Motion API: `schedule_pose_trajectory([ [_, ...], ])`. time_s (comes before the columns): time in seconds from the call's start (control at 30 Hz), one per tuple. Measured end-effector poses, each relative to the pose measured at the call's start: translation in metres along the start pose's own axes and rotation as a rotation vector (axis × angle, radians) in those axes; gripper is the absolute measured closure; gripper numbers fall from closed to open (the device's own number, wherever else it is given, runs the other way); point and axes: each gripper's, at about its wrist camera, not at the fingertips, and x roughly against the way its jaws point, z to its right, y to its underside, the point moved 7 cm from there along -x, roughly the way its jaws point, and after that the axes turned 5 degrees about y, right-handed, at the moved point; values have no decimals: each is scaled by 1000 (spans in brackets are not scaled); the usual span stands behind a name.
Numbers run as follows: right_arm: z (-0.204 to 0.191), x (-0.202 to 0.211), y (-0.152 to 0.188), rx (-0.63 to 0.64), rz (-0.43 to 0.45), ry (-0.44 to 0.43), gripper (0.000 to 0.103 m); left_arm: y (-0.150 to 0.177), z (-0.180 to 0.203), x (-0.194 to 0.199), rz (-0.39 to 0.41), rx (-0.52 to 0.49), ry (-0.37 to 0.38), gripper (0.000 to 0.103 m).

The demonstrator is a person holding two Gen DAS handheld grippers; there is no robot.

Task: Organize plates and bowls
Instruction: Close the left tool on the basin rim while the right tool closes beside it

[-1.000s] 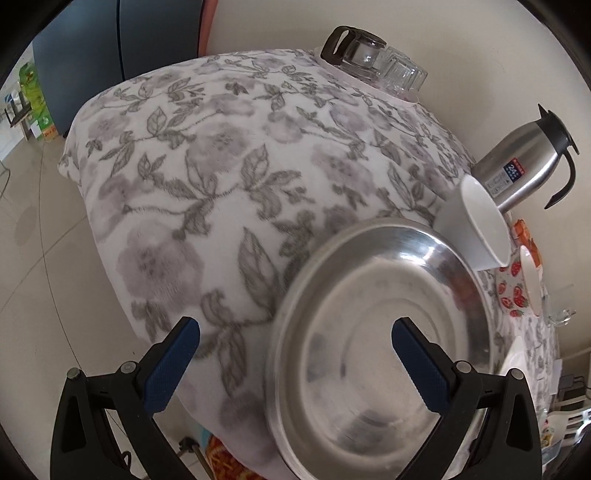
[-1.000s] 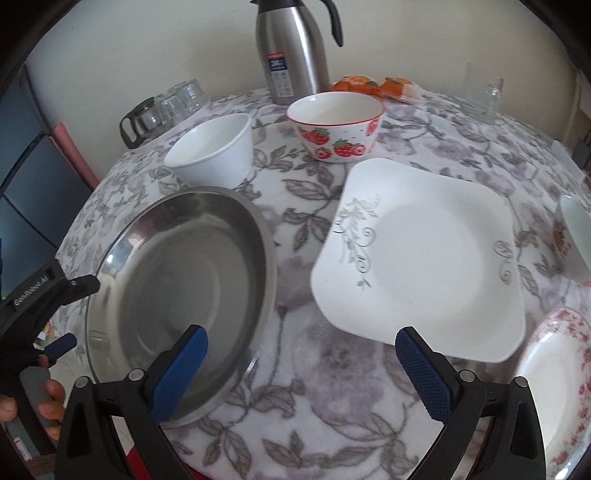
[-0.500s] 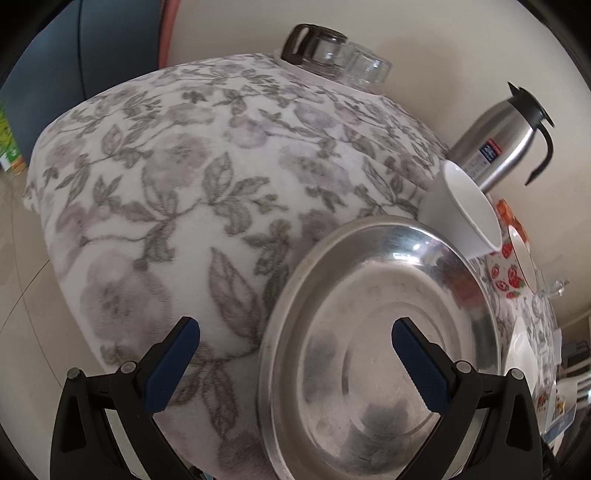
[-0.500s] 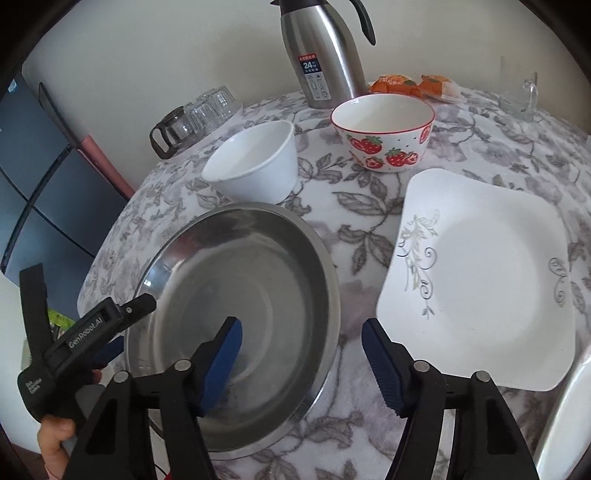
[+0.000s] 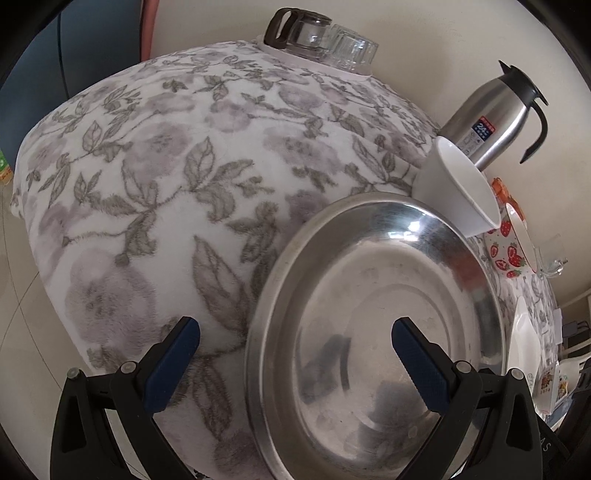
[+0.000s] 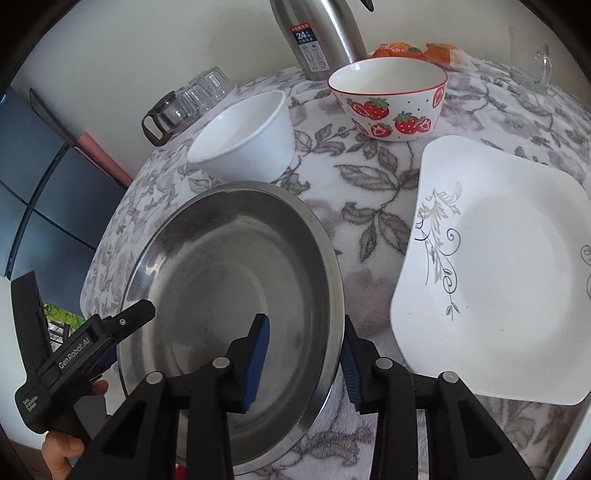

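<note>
Steel plate: the steel plate (image 6: 236,314) lies on the near left part of the surface (image 6: 369,192); its right rim stands between the two fingers of the right gripper (image 6: 304,360).
Right gripper: its fingers have just been closing and now stand narrow, the left finger (image 6: 256,358) inside the plate's hollow, the right one just outside the rim; whether the pads already press on the rim cannot be told.
Left gripper: seen from its own camera, the left gripper (image 5: 295,354) hovers with its fingers (image 5: 173,358) wide apart over the plate's left rim, nothing held; the right finger is above the plate's hollow, the left one above the cloth.
White bowl: the white bowl (image 6: 247,138) sits just beyond the plate's far rim, ahead of the right fingers.
Strawberry bowl: the strawberry bowl (image 6: 391,103) stands farther ahead and to the right of the white bowl.
Square plate: the square plate (image 6: 509,266) lies just right of the right fingers, apart from the steel plate.
Flask: the flask (image 6: 317,33) stands at the far edge, behind both bowls.
Glasses: the glasses (image 6: 192,99) lie far ahead and to the left, by the wall.
</note>
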Motion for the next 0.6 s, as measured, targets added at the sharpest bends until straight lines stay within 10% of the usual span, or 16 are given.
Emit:
schedule_pose_trajectory([
  [0.3,5,-4,-1,-7,-10,3,75,2,-4,4,0,7,-18,9],
  [0.6,9,1,-1,-17,-8,0,80,0,-18,13,12,61,-59,63],
])
